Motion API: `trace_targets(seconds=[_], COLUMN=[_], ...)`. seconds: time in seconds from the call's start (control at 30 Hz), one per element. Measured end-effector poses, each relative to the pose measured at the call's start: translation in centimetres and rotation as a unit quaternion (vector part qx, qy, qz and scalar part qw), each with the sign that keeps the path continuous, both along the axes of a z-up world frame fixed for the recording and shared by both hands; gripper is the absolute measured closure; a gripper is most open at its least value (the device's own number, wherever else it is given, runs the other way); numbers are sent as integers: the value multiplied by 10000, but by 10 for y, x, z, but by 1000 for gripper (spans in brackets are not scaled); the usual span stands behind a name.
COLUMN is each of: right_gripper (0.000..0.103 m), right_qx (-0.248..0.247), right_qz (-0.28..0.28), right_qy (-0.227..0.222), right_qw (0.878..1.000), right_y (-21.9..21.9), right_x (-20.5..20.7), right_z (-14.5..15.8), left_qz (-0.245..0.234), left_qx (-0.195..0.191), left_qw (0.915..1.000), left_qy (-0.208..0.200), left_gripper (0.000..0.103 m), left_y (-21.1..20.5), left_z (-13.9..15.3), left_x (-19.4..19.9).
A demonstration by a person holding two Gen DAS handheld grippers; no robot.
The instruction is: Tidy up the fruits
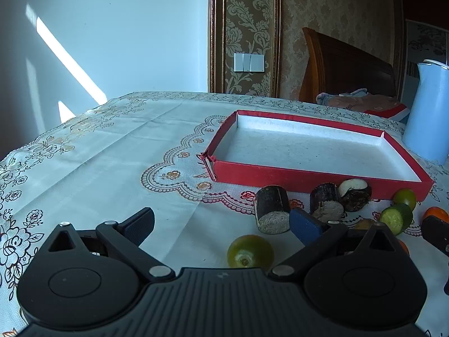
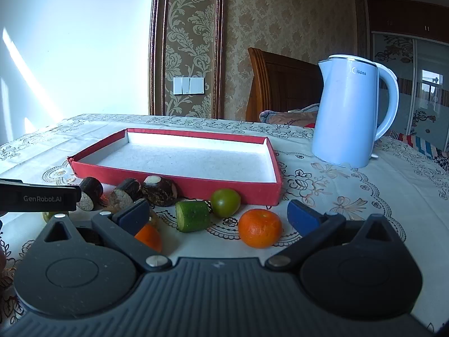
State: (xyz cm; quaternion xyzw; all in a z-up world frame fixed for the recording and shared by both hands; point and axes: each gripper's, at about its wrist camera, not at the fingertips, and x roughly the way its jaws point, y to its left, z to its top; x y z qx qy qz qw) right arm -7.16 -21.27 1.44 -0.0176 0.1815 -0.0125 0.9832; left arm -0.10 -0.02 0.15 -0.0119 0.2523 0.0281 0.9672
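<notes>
Embroidered tablecloth bears red tray, kettle; damask wallpaper behind.

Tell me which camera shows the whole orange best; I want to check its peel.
The right wrist view: the orange sits whole and unobstructed, between the open fingers. The left wrist view shows only an orange sliver at the right edge.

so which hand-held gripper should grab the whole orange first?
Right. The right hand-held gripper is open, with the orange between its fingers, just ahead. The left hand-held gripper is open over a green fruit further left.
</notes>
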Motion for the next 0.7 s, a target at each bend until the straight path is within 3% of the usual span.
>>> trace_targets(seconds=[0.7], right_gripper=[0], right_qx=[29], right_qz=[36], right_qy=[-22], right_qw=[10000], right_y=[0], right_x=[-1], right_z=[-1], left_qz=[111], left_qx=[-18], left_qw=[9999], left_qy=[16], left_gripper=[0], left_y=[1], left_z=[-1], left_x=[0])
